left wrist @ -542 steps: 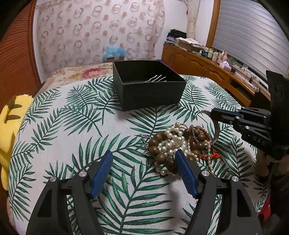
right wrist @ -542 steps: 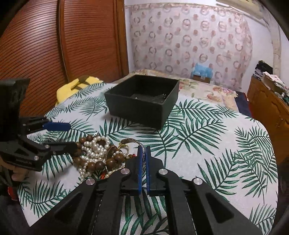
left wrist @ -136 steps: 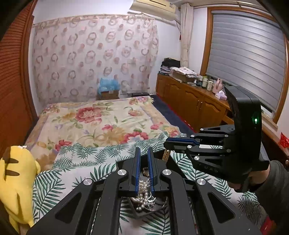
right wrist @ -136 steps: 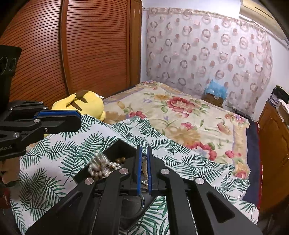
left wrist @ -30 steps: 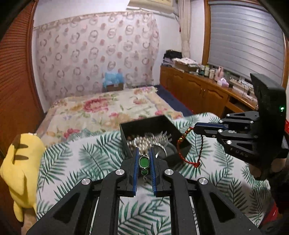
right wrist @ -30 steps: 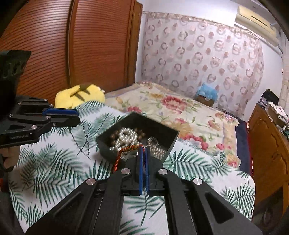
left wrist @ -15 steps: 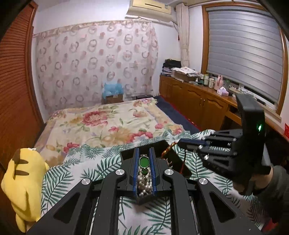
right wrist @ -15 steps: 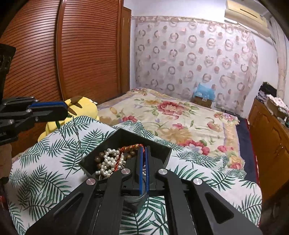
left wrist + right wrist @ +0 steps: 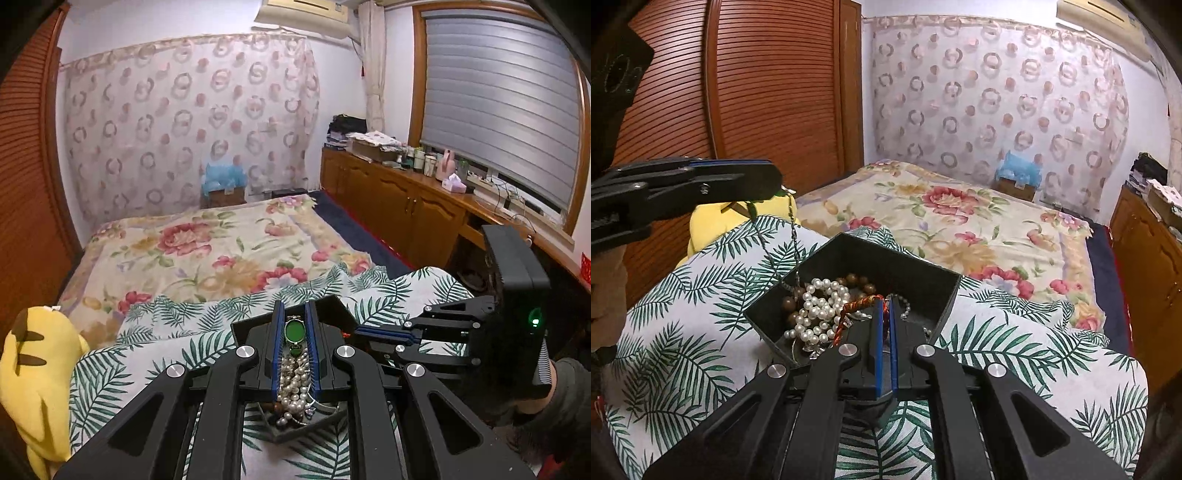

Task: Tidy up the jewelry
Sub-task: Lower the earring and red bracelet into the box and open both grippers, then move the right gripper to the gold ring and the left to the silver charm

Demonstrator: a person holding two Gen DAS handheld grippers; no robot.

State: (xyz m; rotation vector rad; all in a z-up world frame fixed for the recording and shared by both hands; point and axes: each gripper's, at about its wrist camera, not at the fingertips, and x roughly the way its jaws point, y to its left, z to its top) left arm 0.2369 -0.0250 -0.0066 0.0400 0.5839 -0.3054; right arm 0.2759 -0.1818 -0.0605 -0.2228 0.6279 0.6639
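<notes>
Two tongs crowd one black box.

Both cameras sit just behind their own black two-finger grippers, whose arms fill the lower half of each frame, and both tilt downward.

The left wrist view looks over the left gripper across the square black jewelry box, very near at lower centre, toward a floral bedspread, a ring-patterned curtain and a shuttered window at upper right. The right gripper enters from its right edge.

The right wrist view looks over its fingers from the other side, close above the same box, facing slatted wooden doors at upper left. The left gripper enters from its left edge.

Both views share the box, the palm-leaf printed cloth, bedspread and curtain.
</notes>
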